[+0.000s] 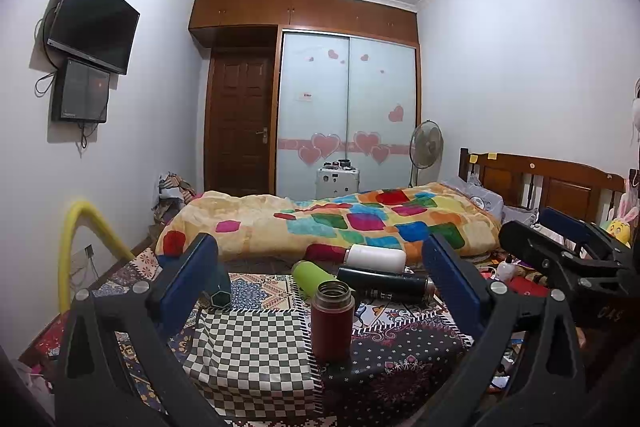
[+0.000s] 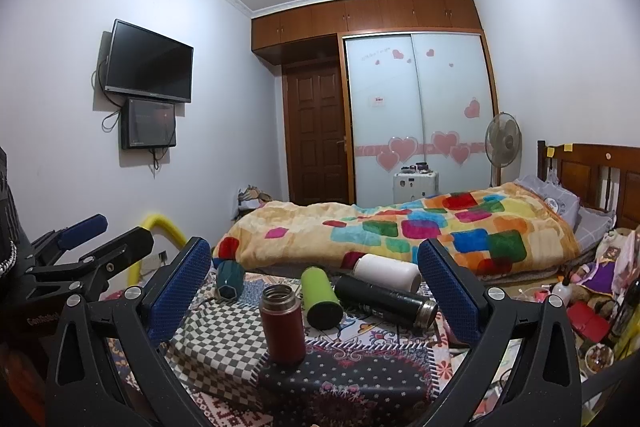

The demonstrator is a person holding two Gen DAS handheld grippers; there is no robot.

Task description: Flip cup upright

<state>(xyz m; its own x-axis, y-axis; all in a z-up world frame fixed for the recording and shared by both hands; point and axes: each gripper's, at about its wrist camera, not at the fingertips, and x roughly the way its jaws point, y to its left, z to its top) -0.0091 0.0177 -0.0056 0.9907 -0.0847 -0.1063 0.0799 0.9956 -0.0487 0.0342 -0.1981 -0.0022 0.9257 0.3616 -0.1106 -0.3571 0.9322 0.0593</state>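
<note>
A dark red cup (image 1: 332, 321) stands upright with its mouth open on the patterned tablecloth (image 1: 256, 355); it also shows in the right wrist view (image 2: 281, 323). Behind it a green cup (image 2: 319, 291), a black flask (image 2: 386, 301) and a white cup (image 2: 387, 271) lie on their sides. A teal faceted cup (image 2: 231, 279) lies at the left. My left gripper (image 1: 320, 275) is open and empty, with the red cup between and just beyond its fingers. My right gripper (image 2: 314, 277) is open and empty, held back from the cups.
A bed with a colourful blanket (image 1: 340, 219) runs behind the table. A yellow foam tube (image 1: 80, 243) arches at the left. Toys and clutter (image 2: 592, 291) lie at the right. Each gripper shows at the edge of the other's view.
</note>
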